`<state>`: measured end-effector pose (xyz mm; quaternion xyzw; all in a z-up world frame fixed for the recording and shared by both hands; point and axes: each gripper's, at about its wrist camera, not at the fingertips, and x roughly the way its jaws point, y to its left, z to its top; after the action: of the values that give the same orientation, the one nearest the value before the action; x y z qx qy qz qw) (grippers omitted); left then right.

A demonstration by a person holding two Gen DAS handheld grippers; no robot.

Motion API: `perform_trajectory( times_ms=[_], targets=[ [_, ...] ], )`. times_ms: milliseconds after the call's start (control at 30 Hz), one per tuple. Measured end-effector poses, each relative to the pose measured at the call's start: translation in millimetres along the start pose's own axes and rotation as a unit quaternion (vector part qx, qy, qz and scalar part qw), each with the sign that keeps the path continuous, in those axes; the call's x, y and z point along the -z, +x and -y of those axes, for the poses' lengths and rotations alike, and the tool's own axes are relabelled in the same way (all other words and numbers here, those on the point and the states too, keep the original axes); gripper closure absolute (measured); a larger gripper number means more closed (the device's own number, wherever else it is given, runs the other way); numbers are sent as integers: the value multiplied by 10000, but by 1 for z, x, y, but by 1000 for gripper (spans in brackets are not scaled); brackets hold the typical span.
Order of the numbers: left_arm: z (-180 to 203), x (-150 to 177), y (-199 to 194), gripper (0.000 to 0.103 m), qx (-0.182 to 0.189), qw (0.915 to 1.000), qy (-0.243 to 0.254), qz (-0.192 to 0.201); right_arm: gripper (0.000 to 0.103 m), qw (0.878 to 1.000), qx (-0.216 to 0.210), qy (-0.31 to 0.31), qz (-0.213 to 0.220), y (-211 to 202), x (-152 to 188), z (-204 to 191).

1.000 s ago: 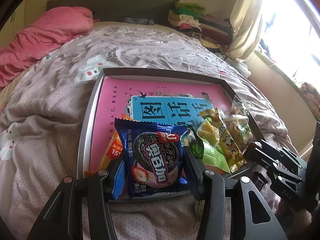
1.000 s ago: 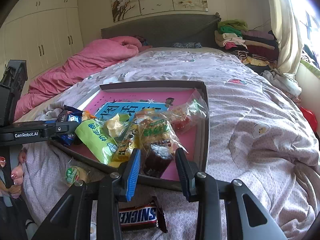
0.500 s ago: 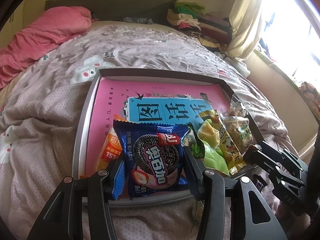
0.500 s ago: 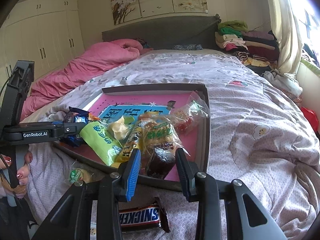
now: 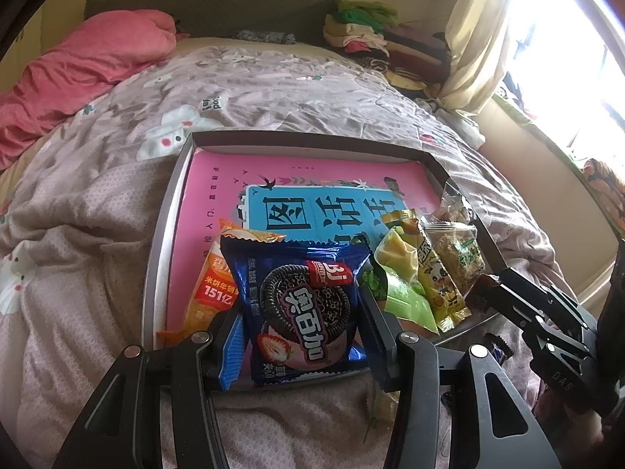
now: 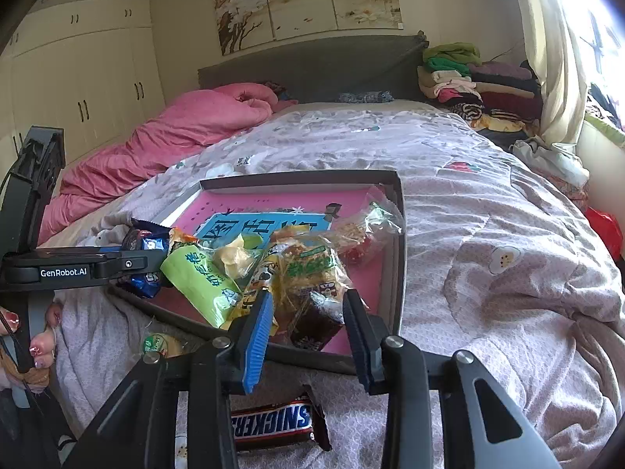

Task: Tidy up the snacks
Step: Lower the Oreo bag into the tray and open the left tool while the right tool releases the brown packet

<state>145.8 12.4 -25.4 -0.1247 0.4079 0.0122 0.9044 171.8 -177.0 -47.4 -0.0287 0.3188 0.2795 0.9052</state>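
A grey tray (image 5: 156, 273) with a pink and blue book lying in it rests on the bed. My left gripper (image 5: 300, 324) is shut on a blue cookie pack (image 5: 308, 305) over the tray's near edge, beside an orange packet (image 5: 215, 285). My right gripper (image 6: 308, 308) is shut on a dark brown snack packet (image 6: 312, 324) at the tray's near right corner, among green and yellow packets (image 6: 199, 277). In the left wrist view the right gripper (image 5: 492, 289) reaches in from the right. The left gripper (image 6: 148, 262) shows at the left of the right wrist view.
A Snickers bar (image 6: 269, 422) lies on the bedcover under the right gripper. A small round green packet (image 6: 156, 344) sits just outside the tray. A pink quilt (image 6: 175, 136) is heaped at the far left, folded clothes (image 6: 468, 82) at the far right. A person's hand (image 6: 39, 348) grips the left handle.
Both grippers stay where they were, each still closed on its packet. Nothing on the tray has shifted.
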Motion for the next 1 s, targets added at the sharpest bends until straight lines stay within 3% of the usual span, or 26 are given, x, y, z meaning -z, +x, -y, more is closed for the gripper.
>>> perform_trajectory(
  times_ms=[1000],
  targets=[
    [-8, -5, -11, 49, -100, 9999, -84, 65, 57, 9999, -43, 18, 165, -10, -2, -3]
  ],
)
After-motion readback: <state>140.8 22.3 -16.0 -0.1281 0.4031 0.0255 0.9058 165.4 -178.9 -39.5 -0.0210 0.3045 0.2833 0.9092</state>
